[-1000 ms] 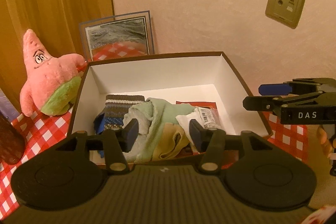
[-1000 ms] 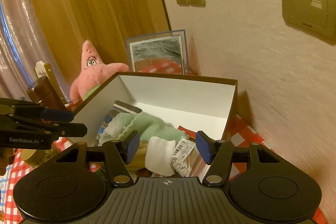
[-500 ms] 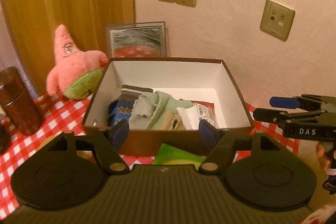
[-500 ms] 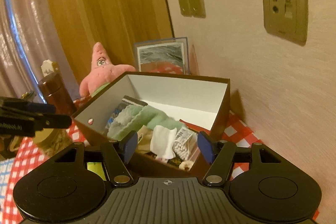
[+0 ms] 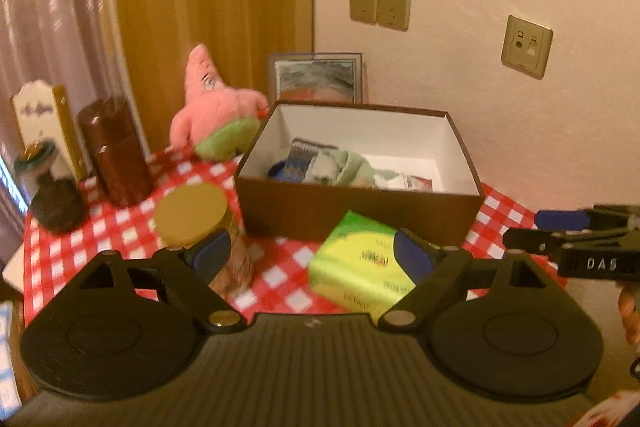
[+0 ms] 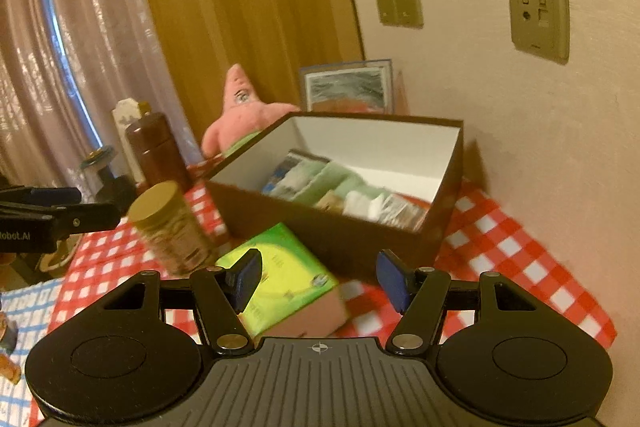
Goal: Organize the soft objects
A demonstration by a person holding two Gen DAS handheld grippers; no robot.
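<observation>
A brown box (image 5: 360, 205) with white inside stands on the red checked cloth against the wall and holds socks and cloths (image 5: 336, 167); it also shows in the right wrist view (image 6: 332, 227), with its soft things (image 6: 320, 183). A pink starfish plush (image 5: 216, 111) sits left of the box, and appears in the right wrist view (image 6: 244, 115). My left gripper (image 5: 312, 253) is open and empty, in front of the box. My right gripper (image 6: 320, 279) is open and empty, also short of the box.
A green tissue pack (image 5: 364, 267) lies in front of the box, beside a jar with a gold lid (image 5: 192, 215). A brown canister (image 5: 116, 151) and a dark stand (image 5: 56, 203) are at the left. A framed picture (image 5: 316, 79) leans on the wall.
Both grippers have pulled back and up from over the box. The tissue pack, jar and left-side objects have come into view. Both stay open.
</observation>
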